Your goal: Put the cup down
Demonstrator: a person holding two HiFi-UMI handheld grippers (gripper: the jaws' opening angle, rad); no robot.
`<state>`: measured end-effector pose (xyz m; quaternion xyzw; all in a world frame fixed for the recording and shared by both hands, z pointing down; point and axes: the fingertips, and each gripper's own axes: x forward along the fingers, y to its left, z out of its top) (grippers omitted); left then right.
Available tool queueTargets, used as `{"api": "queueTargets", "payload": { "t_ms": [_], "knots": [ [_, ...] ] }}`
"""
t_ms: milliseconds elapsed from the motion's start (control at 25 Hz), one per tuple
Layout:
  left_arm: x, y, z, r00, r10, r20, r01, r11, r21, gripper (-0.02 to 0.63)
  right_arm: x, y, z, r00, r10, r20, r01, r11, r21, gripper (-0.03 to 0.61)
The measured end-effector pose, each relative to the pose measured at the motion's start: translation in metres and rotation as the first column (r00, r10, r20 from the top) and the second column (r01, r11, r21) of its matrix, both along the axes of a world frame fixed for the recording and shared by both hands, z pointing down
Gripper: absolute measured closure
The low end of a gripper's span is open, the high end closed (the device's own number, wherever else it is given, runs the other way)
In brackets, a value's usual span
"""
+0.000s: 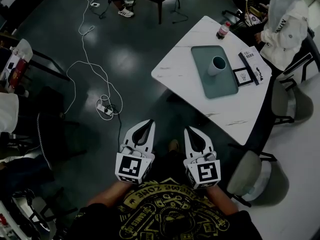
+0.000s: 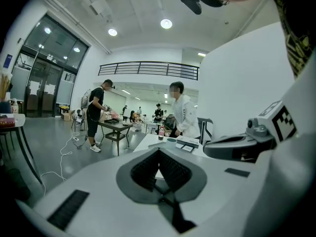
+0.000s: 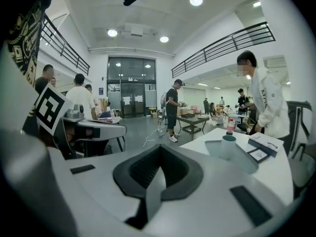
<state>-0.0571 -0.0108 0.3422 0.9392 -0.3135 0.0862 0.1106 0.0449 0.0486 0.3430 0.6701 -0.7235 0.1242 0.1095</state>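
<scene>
One cup (image 1: 217, 65): pale grey-green, plain cylinder, upright, open mouth dark inside. It stands on a teal tray (image 1: 222, 90) on the white worktop (image 1: 180, 69), well apart from both tools. The left tool (image 1: 149, 122) and right tool (image 1: 190, 129) sit low near the person's body, jaws pressed together, nothing between

In the head view, cut off by the top edge at 1 o'clock: the head of a person (image 1: 285, 29) in white beside the counter (image 1: 175, 69). At 12 o'clock, only the legs and shoes of a second person (image 1: 125, 11) inside the picture. Too small to read: print on the booklet (image 1: 251, 58) and the framed card (image 1: 243, 76) at the counter's 3 o'clock edge, the label on the bottle (image 1: 223, 30). Cannot tell whether the cup (image 1: 217, 65) holds anything.
</scene>
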Motion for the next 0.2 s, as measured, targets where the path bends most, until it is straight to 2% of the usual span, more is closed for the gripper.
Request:
{"api": "queueTargets", "payload": {
  "t_ms": [200],
  "knots": [
    [-0.0051,-0.0010,-0.0005,1.000,-0.001,0.000,0.001,1.000,0.002,0.621,-0.0039,-0.0022,-0.0044,1.000,0.007,-0.017,-0.007,1.000,-0.008,0.575]
  ]
}}
